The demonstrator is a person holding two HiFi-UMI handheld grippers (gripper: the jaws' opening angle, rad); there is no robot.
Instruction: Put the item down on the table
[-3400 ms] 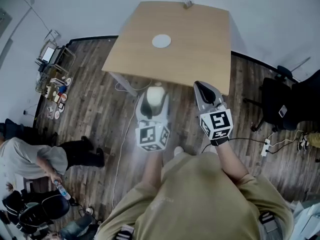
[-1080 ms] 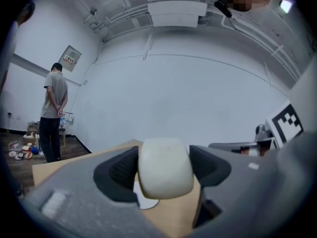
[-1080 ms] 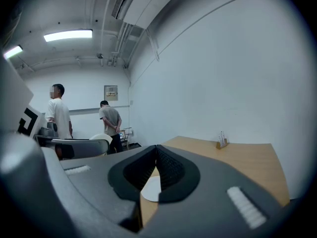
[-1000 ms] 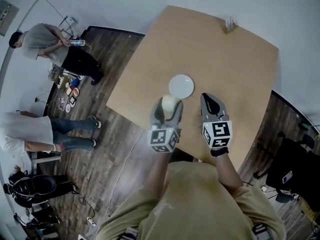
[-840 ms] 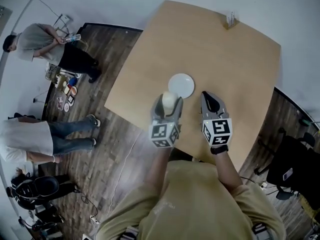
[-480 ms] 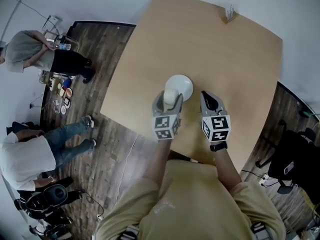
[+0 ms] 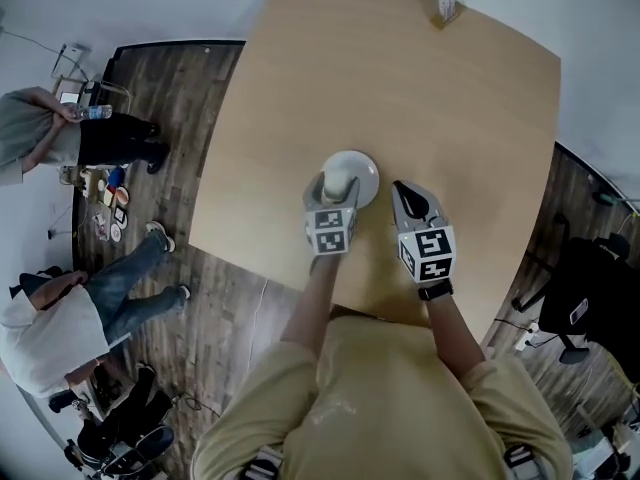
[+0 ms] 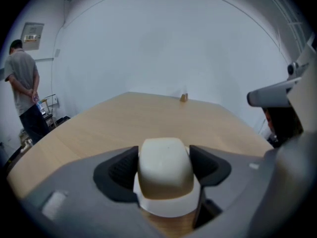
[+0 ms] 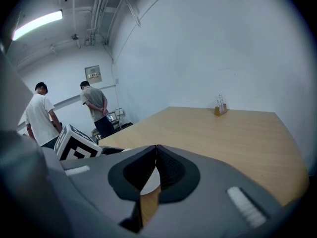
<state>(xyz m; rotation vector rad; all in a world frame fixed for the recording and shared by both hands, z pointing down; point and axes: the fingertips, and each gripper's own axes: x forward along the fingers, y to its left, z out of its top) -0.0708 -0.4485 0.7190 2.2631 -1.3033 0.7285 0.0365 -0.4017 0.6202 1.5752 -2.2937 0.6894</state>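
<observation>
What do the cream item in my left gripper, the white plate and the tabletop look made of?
The item: matte cream, rounded edges, maybe foam or dough; unclear. The plate: smooth plain white, likely ceramic or plastic. The table: pale wood grain, matte, probably laminate or veneer.

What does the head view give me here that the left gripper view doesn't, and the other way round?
Head view only: the white plate as a full circle on the table, with the left gripper over its near edge. Left gripper view only: both jaws pressed against the sides of the cream item. Both: the item, the plate below it, the table and the small holder at the far edge.
</observation>
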